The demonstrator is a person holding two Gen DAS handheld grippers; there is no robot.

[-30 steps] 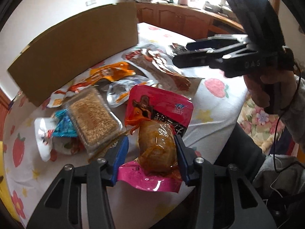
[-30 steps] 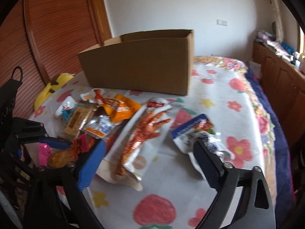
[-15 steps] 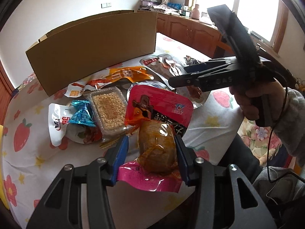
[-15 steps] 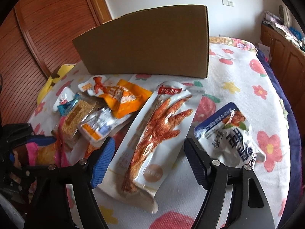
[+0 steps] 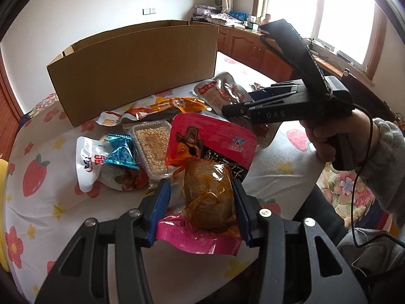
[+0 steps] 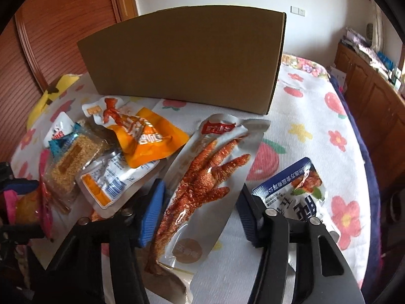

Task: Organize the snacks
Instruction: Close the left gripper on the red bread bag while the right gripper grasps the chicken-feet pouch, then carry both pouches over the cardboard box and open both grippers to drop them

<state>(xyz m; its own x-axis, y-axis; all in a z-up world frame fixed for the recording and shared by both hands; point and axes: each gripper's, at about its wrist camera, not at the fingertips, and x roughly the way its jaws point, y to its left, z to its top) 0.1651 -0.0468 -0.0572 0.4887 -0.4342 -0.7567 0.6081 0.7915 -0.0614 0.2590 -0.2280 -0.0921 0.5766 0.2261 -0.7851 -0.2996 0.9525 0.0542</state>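
Note:
My left gripper (image 5: 201, 207) is shut on a pink snack pouch (image 5: 210, 152) with a brown lump inside, held above the table edge. My right gripper (image 6: 200, 210) is open, its fingers on either side of a long clear chicken-foot pouch (image 6: 210, 177) lying on the cloth; it also shows in the left wrist view (image 5: 286, 106). An open cardboard box (image 6: 187, 58) stands behind the snacks, also seen in the left wrist view (image 5: 134, 68).
On the flowered tablecloth (image 6: 316, 131) lie an orange pouch (image 6: 149, 136), a clear cracker tray (image 5: 152, 147), a blue foil pack (image 5: 121, 152), a white pouch (image 5: 88, 162) and a blue-white pouch (image 6: 296, 190). Wooden cabinets (image 6: 374, 96) stand to the right.
My right gripper moved forward and down until its fingers flank the chicken-foot pouch. My left gripper lifted and tilted, still holding the pink pouch.

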